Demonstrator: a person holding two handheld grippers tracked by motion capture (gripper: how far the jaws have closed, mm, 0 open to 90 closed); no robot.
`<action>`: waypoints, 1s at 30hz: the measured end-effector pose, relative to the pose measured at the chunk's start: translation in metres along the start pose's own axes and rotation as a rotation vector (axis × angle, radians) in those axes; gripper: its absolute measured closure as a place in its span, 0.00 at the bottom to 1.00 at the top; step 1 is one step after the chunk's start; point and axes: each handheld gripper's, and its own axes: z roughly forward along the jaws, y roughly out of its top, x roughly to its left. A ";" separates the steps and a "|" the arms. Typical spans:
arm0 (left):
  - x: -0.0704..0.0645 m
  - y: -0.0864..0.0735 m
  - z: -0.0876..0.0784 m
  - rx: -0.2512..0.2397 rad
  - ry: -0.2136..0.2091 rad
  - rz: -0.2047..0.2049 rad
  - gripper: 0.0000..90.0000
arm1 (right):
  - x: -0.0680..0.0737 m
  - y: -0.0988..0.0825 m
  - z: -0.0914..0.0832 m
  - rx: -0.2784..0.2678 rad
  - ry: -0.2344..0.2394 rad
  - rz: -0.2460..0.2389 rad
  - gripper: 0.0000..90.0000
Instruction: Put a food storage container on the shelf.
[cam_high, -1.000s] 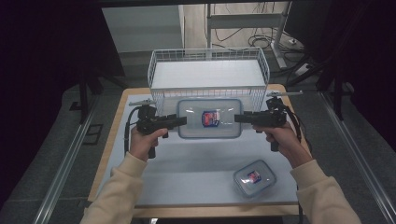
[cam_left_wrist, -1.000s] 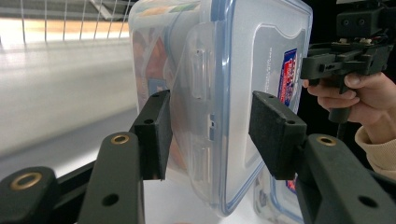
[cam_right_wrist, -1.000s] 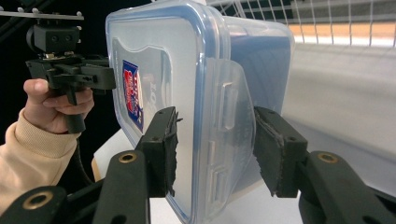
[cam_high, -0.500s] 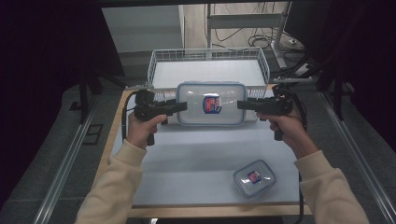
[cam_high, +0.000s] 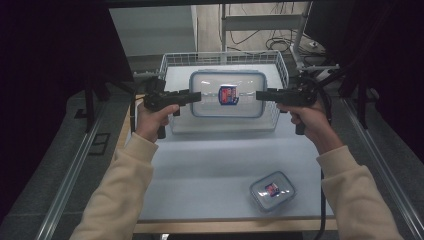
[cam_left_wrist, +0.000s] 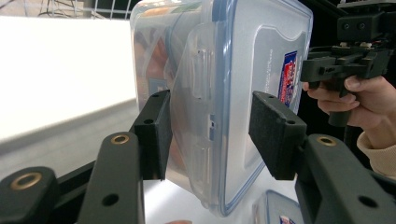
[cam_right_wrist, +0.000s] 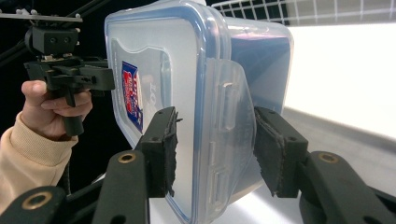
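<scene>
Holding the large clear container (cam_high: 227, 94) in the air above the wire basket (cam_high: 170, 62), left gripper (cam_high: 196, 96) and right gripper (cam_high: 260, 94) each clamping one short end, small container (cam_high: 272, 190) lying on the table (cam_high: 210, 165).

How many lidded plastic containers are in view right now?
2. The large container is held up between both tools above the wire basket; the small container sits on the table's near right.

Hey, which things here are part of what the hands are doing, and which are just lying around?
In use:
- large lidded container, gripped at both ends
- left tool
- right tool
- wire basket, under the container

Lying about:
- small lidded container, near the table front edge
</scene>
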 end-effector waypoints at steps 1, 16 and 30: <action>0.003 0.007 0.002 -0.005 0.001 0.000 0.56 | -0.003 0.009 0.002 -0.004 -0.005 -0.002 0.57; 0.042 0.046 0.024 -0.011 0.006 -0.020 0.56 | -0.037 0.057 0.027 0.005 -0.015 0.012 0.57; 0.067 0.049 0.039 0.018 0.012 -0.086 0.56 | -0.063 0.062 0.049 0.040 -0.036 0.082 0.55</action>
